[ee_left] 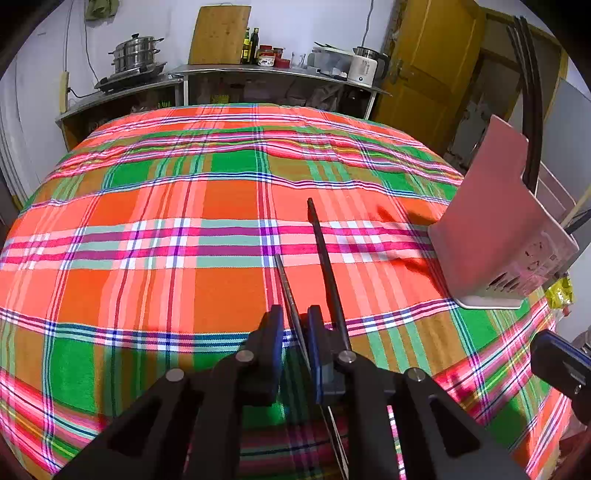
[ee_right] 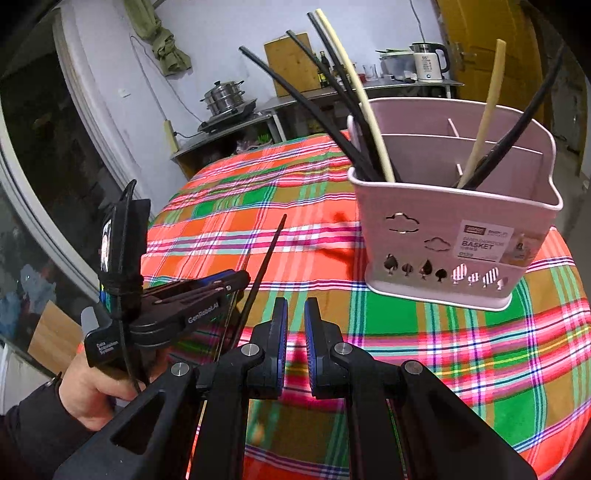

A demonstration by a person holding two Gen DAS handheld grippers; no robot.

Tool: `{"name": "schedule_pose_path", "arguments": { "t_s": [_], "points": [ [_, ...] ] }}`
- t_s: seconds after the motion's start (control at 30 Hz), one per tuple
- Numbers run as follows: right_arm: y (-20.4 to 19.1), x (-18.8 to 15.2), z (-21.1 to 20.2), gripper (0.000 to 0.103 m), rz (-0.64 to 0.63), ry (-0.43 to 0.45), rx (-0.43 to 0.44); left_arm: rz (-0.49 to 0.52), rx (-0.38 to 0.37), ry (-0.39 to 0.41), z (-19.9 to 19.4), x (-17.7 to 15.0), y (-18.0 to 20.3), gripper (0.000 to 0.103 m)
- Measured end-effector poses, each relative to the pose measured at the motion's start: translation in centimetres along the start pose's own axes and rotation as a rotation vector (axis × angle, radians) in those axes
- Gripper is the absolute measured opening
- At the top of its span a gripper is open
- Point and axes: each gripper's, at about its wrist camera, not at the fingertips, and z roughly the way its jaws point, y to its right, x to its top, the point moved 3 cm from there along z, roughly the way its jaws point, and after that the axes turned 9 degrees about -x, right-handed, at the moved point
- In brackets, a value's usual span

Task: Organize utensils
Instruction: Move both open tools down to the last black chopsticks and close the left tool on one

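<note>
A pink utensil basket stands on the plaid tablecloth, at the right edge in the left wrist view. Several black and pale chopsticks stick out of its compartments. My left gripper is low over the cloth with its jaws nearly together, pinching a thin black chopstick that runs between them. A second black chopstick passes along the outside of the right finger, and also shows in the right wrist view. My right gripper hovers in front of the basket, shut, with nothing in it.
A person's hand holds the left gripper. Behind the table, a metal counter carries a steamer pot, a cutting board, bottles and a kettle. A yellow door is at the back right.
</note>
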Motion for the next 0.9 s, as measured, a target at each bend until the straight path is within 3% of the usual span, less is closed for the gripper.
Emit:
{"name": "schedule_pose_path", "arguments": {
  "t_s": [0.2, 0.57, 0.9],
  "points": [
    [-0.7, 0.3, 0.6, 0.009, -0.011, -0.008, 0.007, -0.014, 0.008, -0.004, -0.5, -0.1, -1.3, 0.007],
    [-3.4, 1.2, 4.6, 0.009, -0.042, -0.051, 0.028, -0.116, 0.054, 0.023, -2.9, -0.4, -7.0, 0.007],
    [-5.5, 2.8, 9.9, 0.012, -0.074, -0.105, -0.003, -0.172, 0.033, 0.042, -3.8, -0.5, -9.6, 0.007]
  ]
}}
